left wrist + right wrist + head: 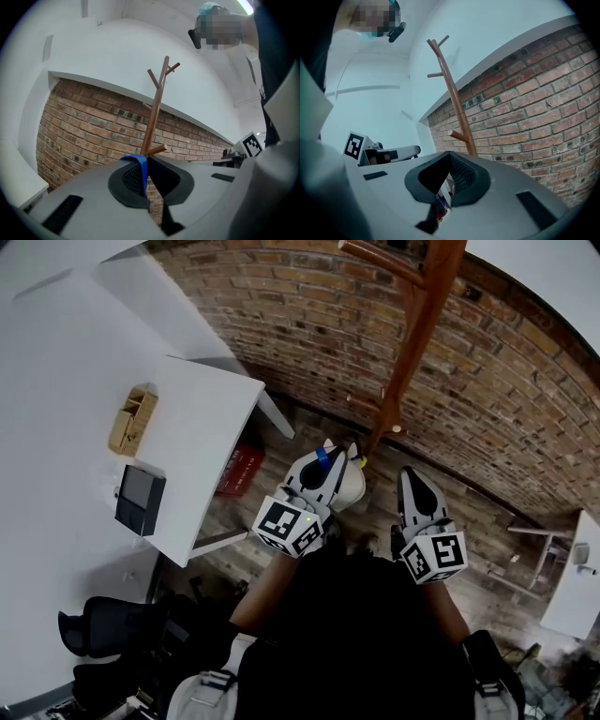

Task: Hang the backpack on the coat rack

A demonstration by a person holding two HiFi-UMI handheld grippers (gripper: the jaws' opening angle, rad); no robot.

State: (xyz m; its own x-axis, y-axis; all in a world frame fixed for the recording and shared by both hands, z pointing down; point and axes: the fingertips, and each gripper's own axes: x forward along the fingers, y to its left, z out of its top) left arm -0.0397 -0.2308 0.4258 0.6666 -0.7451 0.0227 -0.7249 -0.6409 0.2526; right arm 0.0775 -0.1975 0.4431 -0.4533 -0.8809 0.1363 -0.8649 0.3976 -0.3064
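Observation:
The wooden coat rack [413,343] stands against the brick wall, straight ahead of both grippers. My left gripper [342,457] is shut on a blue strap [322,456], and a white rounded body [351,487], seemingly the backpack, hangs below it. In the left gripper view the blue strap [139,168] lies pinched between the pads, just under a low peg [157,150] of the rack [154,117]. My right gripper [411,476] is to the right, its jaws together with nothing in them. In the right gripper view the rack [452,93] rises beyond its tips [451,159].
A white table [206,427] at the left carries a wooden box [133,420] and a dark device [141,498]. A red crate [240,471] sits under it. A black chair [103,629] is at lower left, and a second white table [572,577] at the right.

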